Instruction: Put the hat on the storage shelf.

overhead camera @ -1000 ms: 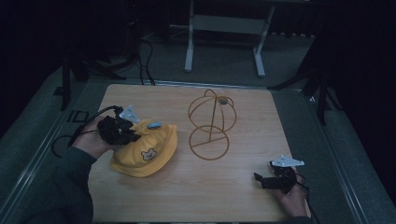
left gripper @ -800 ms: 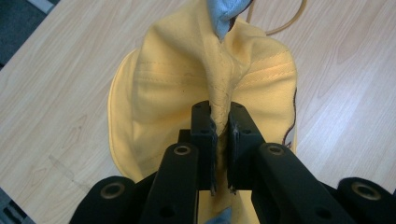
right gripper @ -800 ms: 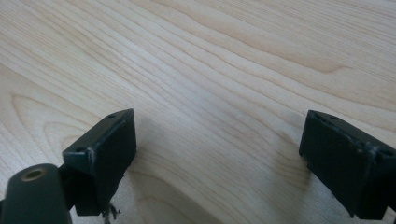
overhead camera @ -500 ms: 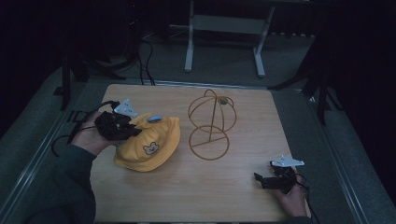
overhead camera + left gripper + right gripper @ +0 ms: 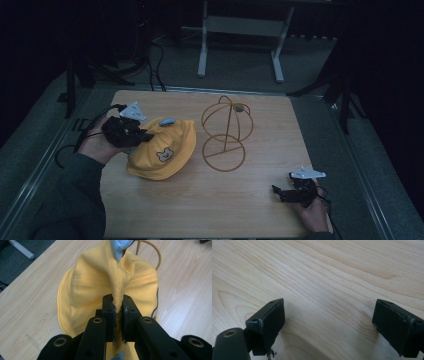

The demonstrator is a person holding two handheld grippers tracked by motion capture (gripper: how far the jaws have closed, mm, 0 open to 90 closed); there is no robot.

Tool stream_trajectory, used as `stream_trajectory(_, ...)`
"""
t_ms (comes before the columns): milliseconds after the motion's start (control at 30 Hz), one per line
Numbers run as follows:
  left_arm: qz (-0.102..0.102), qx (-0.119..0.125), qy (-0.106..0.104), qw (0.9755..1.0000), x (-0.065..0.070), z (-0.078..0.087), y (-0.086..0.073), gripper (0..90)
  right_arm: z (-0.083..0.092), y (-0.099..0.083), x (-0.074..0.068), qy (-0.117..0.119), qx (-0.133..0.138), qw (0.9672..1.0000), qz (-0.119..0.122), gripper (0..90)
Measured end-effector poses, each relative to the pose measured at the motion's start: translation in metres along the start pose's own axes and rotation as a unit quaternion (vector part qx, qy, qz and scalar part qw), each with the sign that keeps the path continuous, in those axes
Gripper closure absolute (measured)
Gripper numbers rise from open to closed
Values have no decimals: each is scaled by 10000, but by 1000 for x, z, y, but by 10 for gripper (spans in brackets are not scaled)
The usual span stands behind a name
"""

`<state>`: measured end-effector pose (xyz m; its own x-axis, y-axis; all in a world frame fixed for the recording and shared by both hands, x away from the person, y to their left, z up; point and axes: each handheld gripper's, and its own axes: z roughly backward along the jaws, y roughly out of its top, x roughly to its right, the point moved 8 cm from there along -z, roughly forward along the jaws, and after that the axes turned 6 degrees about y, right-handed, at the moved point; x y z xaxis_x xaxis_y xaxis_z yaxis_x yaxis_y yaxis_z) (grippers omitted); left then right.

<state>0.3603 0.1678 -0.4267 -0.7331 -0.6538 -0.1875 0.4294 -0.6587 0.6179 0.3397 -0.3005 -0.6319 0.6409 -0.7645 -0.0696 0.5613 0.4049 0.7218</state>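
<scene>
At centre left of the high view, the left gripper has its fingers pinched on a fold of the yellow hat, which lies on the bench beside the wire hat stand. Lifting calls for a firm pinch to clear the empty stand's dome. The right gripper rests at lower right, fingers spread wide on nothing.

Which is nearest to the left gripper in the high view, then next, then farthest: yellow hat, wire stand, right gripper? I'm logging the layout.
1. yellow hat, pinched in the left gripper.
2. wire stand, mid-table.
3. right gripper, near right corner.
</scene>
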Motion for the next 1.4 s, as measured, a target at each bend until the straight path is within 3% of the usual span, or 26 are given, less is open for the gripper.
stream_trajectory(533,148,236,-54,9996,-2,4,10,831,0,0,0,0,1,10000,0,109)
stream_trajectory(1400,219,571,-11,9981,-10,21,28,831,0,0,0,3,-8,10000,2,109)
